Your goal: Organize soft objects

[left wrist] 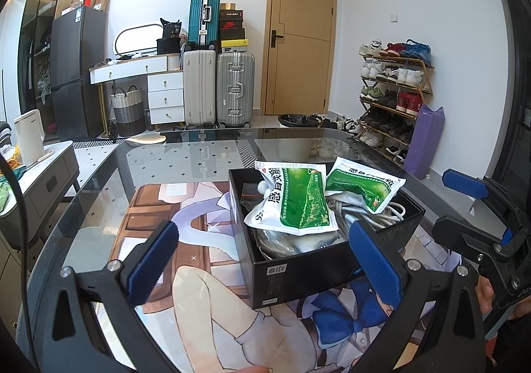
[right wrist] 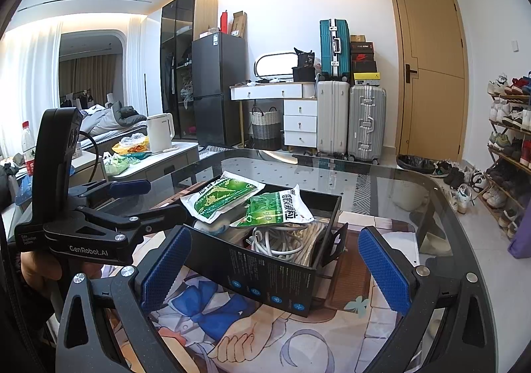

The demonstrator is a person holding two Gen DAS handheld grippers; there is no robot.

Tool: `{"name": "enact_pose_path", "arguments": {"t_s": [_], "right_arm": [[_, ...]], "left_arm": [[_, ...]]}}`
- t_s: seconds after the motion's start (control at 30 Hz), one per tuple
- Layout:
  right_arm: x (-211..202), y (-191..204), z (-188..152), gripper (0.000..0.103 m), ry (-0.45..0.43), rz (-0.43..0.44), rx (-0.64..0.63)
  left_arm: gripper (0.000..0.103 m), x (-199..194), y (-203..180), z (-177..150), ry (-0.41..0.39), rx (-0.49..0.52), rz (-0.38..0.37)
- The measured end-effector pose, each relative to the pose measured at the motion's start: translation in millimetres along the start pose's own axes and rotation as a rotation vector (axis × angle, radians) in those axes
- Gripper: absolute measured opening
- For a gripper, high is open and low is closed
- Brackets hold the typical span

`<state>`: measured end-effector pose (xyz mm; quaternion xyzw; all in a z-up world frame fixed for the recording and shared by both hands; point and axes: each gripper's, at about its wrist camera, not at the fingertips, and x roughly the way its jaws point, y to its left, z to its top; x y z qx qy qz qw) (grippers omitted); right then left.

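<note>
While both grippers hover with jaws spread wide and empty, left gripper [left wrist: 265,260] faces the open black cardboard box [left wrist: 318,270] just ahead, between its blue-padded fingers [left wrist: 151,260]. Right gripper [right wrist: 275,268] frames the same box. Two green-white soft sachets [left wrist: 292,203] lie on top of coiled white cables [right wrist: 282,240] inside.

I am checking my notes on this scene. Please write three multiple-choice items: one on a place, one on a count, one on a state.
1. Where do the green-and-white packets lie?
A. in the black box
B. on the floor
C. on the shoe rack

2. How many such packets show?
A. one
B. two
C. four

3. How does the left gripper stand?
A. shut on a packet
B. shut on the cable
C. open, empty

Key: 1 A, they rest on the box contents; 2 B, a second packet lies beside the first; 3 C, the blue pads are wide apart.
</note>
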<state>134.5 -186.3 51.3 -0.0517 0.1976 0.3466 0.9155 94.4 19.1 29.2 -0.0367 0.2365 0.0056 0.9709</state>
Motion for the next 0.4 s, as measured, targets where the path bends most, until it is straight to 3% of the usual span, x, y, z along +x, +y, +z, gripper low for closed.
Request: {"name": "enact_pose_path", "arguments": {"t_s": [0.4], "right_arm": [[0.8, -1.1, -0.5, 0.102, 0.000, 0.000, -0.002]], "left_arm": [[0.103, 0.6, 0.0, 0.2, 0.001, -0.001, -0.001]]}}
